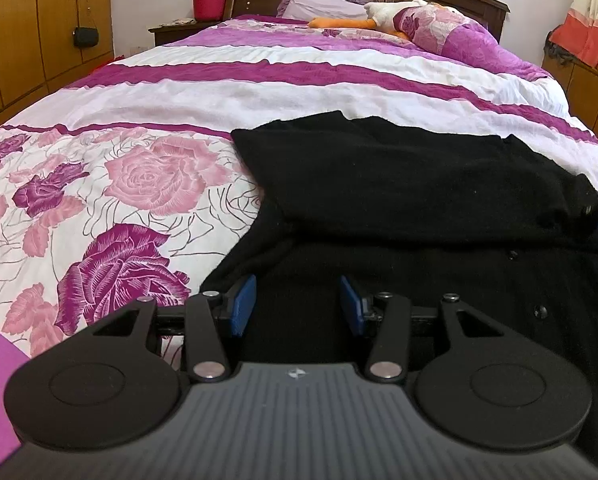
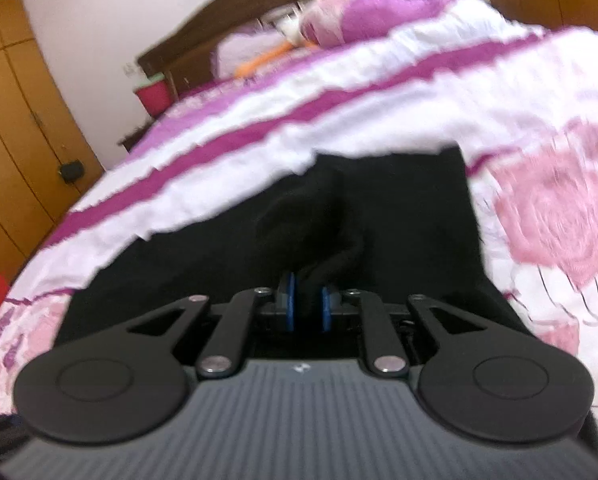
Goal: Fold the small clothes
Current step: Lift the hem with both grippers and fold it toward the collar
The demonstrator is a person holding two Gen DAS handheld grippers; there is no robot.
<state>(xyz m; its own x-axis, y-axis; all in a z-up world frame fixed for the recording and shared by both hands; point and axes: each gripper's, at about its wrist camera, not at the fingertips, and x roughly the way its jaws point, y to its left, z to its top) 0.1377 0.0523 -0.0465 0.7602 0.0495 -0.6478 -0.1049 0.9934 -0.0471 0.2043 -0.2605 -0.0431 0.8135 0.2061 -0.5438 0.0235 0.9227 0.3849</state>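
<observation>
Black knitted garment [image 2: 399, 220], soft and button-fronted, gathered into a raised ridge directly ahead of the right gripper [image 2: 307, 300]. The blue pads [image 2: 326, 307] of this gripper stand close together with a bunch of the black fabric clamped between them; the grasp appears firm, though this view is blurred. From the pinch, the fold rises forward and slightly left, and flat cloth extends beyond it toward the striped part of the bedding.

The left gripper [image 1: 298, 305] stands released: its blue pads [image 1: 243, 305] are well apart and press on nothing, with the same garment [image 1: 399, 200] lying flat beneath and beyond them. Small dark buttons lie to the right of these tongs. The garment's long axis appears to run crosswise in front of them, spreading mostly to the right and ahead, with its near left edge just beside the left pad.

The pink and purple rose-printed quilt [image 1: 139, 184] lies bare to the left.

Judgement: the right gripper alone holds cloth, so the coming fold depends on carrying its pinched edge across the flat body toward the left gripper's side, which may serve to pin the cloth.
</observation>
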